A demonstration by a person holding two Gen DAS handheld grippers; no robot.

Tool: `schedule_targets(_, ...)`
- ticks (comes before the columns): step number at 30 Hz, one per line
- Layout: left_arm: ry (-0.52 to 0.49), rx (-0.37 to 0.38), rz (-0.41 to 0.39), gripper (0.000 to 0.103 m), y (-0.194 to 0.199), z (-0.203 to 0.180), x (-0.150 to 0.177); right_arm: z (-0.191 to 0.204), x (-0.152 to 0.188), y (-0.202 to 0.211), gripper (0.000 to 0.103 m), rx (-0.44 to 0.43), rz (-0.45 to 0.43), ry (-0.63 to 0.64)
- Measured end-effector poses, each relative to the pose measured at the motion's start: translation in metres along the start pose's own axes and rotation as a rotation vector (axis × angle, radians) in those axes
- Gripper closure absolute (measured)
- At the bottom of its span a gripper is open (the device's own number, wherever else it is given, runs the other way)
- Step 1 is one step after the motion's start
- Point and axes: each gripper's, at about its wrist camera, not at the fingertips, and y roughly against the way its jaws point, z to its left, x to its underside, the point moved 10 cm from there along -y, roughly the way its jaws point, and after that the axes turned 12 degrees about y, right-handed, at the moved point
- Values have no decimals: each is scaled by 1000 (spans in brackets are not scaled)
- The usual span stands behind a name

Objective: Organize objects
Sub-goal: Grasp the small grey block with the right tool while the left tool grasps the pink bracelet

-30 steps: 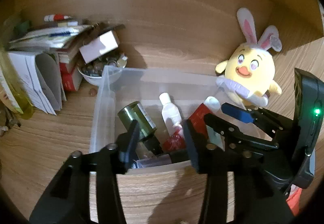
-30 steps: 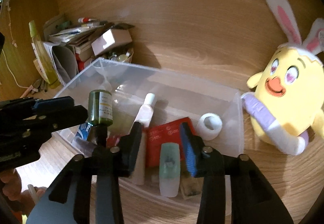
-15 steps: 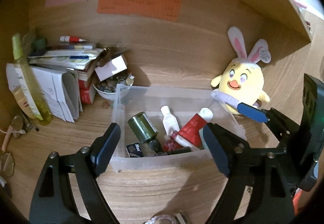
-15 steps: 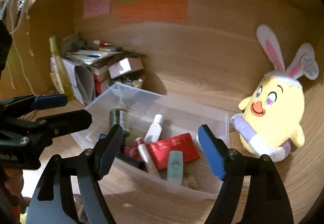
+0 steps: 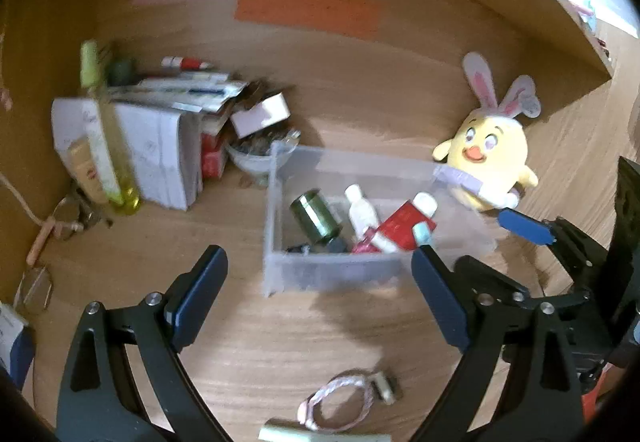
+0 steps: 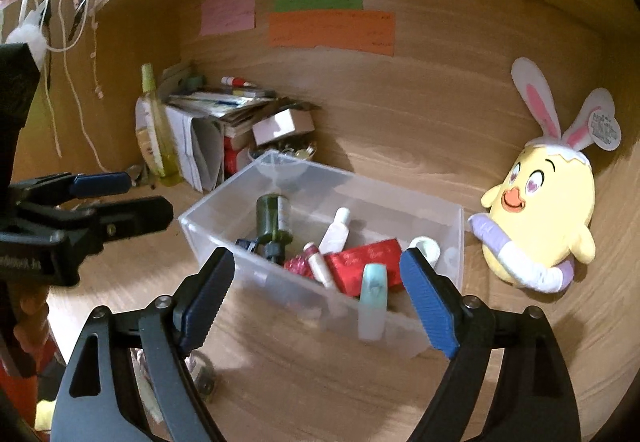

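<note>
A clear plastic bin (image 6: pixel 320 178) sits on the wooden desk (image 5: pixel 280 342), near the back wall, and in it we see a dark green bottle (image 6: pixel 273 216), a small white bottle (image 6: pixel 338 232), a red packet (image 6: pixel 366 262), a white roll (image 6: pixel 426 248) and a pale mint tube (image 6: pixel 373 292) leaning on the near wall. Just right of the bin stands a yellow chick plush with rabbit ears (image 6: pixel 540 210). To its left we find a stack of papers and books (image 5: pixel 160 146), a bowl of small items (image 5: pixel 260 156) and a yellow-green bottle (image 5: pixel 102 138). Our left gripper (image 5: pixel 318 302) and right gripper (image 6: pixel 316 296) hang in front of the bin, jaws spreading wide, nothing between them. A coiled pink cord (image 5: pixel 340 400) lies on the desk close beneath the left gripper.
</note>
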Motion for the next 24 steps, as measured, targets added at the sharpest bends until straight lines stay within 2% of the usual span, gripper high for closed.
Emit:
schedule_targets(12,44,-135,110,9,-11,65,53,41,40,-11,20,-84,93,22)
schedule_targets(20,39,-141,149,9,-7,73,80,76,69,-20,21,-171,162,34)
schedule_targets(24,-1,-130,168,9,-10,67,90,85,80,-24,27,-206,193,6)
